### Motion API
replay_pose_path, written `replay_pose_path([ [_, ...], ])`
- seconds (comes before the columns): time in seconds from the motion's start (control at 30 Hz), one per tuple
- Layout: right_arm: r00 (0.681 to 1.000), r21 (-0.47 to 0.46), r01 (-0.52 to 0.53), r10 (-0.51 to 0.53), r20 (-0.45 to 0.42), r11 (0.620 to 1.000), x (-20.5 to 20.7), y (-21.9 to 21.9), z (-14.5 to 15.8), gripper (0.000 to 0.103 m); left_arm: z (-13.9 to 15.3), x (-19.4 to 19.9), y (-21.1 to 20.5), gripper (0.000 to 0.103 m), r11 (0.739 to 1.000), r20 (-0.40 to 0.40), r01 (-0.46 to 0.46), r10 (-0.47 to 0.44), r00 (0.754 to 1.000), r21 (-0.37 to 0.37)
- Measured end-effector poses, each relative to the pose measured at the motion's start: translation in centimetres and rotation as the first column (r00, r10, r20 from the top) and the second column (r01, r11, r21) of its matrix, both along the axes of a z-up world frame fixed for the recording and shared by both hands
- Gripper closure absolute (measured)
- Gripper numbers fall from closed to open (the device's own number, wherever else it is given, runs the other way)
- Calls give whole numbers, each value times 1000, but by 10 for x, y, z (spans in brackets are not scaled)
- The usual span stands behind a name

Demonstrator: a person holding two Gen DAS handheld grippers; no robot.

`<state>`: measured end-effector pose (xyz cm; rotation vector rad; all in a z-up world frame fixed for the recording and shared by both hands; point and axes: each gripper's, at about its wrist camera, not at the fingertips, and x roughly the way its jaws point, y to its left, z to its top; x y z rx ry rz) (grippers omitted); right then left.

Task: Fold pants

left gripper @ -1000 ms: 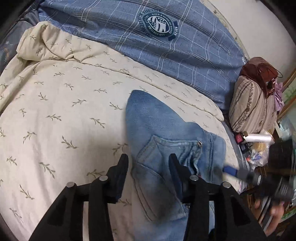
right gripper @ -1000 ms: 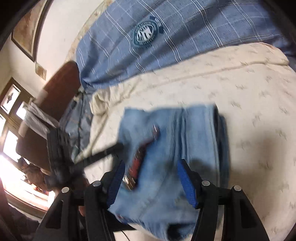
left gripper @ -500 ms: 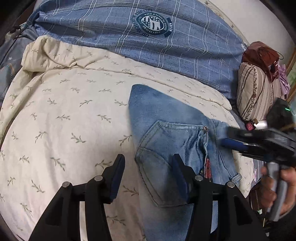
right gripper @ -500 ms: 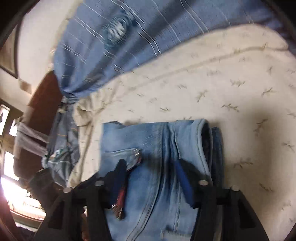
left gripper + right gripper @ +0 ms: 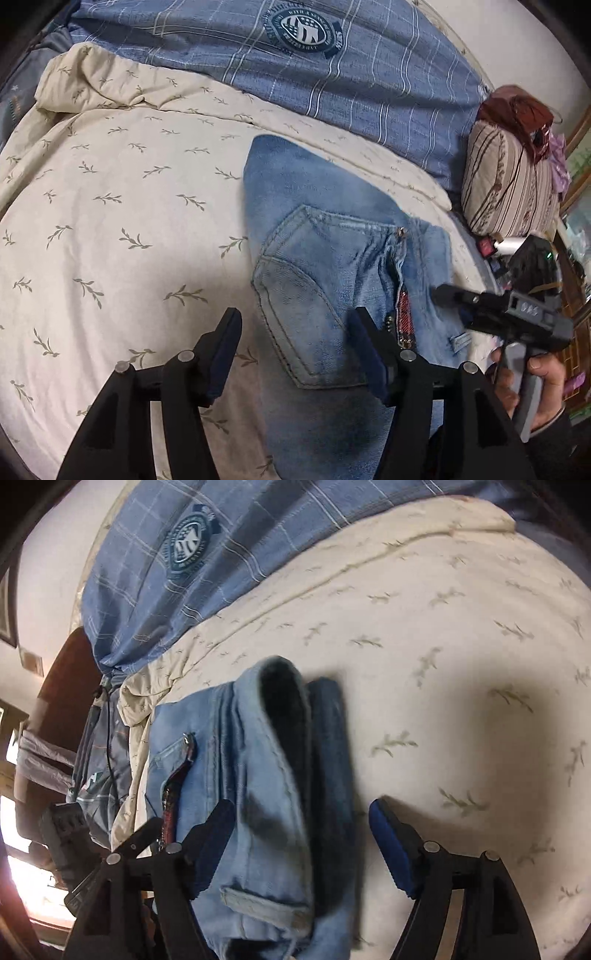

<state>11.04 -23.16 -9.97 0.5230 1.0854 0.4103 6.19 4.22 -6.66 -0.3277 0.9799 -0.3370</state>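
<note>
Light blue jeans (image 5: 332, 266) lie folded on a cream leaf-print quilt (image 5: 129, 206), back pocket up. My left gripper (image 5: 295, 350) hovers over the pocket's near edge, its jaws opening, with denim under the gap but no pad pressing on it. At the right edge a hand (image 5: 532, 384) holds my right gripper (image 5: 447, 295) above the jeans' waist side. In the right wrist view the jeans (image 5: 258, 775) show their thick folded edge and a belt loop. The right gripper (image 5: 303, 845) straddles that edge with its jaws opening, one finger over denim, the other over the quilt (image 5: 461, 664).
A blue plaid blanket (image 5: 351, 62) with a round badge covers the far side of the bed. A striped pillow (image 5: 513, 192) with dark red cloth on it lies at the right, small clutter (image 5: 506, 247) beside it. Dark wooden furniture (image 5: 62, 686) stands left of the bed.
Both grippers' jaws have spread wider. The right gripper has dropped closer to the jeans' folded edge, rolling as it went. The left gripper has barely moved.
</note>
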Motion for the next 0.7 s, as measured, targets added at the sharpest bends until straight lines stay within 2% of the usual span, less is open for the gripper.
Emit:
replay_pose_path([
  [0.03,1000,-1,-21,21,6,1000,1,4,1,37,0,0,0,40,1000,4,2,-2,1000,5],
  [0.07,999,-38,-38,38,1,999,1,10,3,63,-1,0,0,40,1000,6,3,-3,1000,8],
  [0.1,999,-112,-46,47,9,993,-2,19,9,73,-1,0,0,40,1000,4,4,-4,1000,9],
  [0.13,997,-160,-58,64,32,985,-6,27,17,75,-2,1,0,40,1000,2,2,-2,1000,18],
  [0.2,990,-324,-58,96,104,944,-19,49,39,79,-3,1,1,40,1000,9,-1,1,1000,30],
  [0.27,982,-433,-62,132,132,899,-27,67,48,79,-3,1,1,39,1000,10,4,-5,1000,27],
  [0.33,987,-479,-48,117,115,876,-23,67,32,76,-4,2,0,35,1000,7,16,-16,1000,16],
  [0.37,991,-468,-53,104,83,882,-18,62,19,64,-4,1,-1,35,1000,8,19,-19,1000,19],
  [0.4,995,-420,-28,65,74,907,-15,53,11,49,-2,0,-2,35,999,20,9,-10,1000,46],
  [0.47,998,-376,22,4,69,926,-17,40,16,32,0,-2,-3,35,998,35,12,-14,999,65],
  [0.53,997,-351,16,11,75,936,-22,33,24,31,0,-2,-4,35,998,33,7,-9,999,64],
  [0.6,992,-325,58,-18,124,944,-33,23,40,31,-1,-2,-3,35,998,28,3,-4,1000,58],
  [0.7,978,-193,71,-31,204,979,-47,20,72,31,-2,-3,-3,35,998,28,0,-2,1000,57],
])
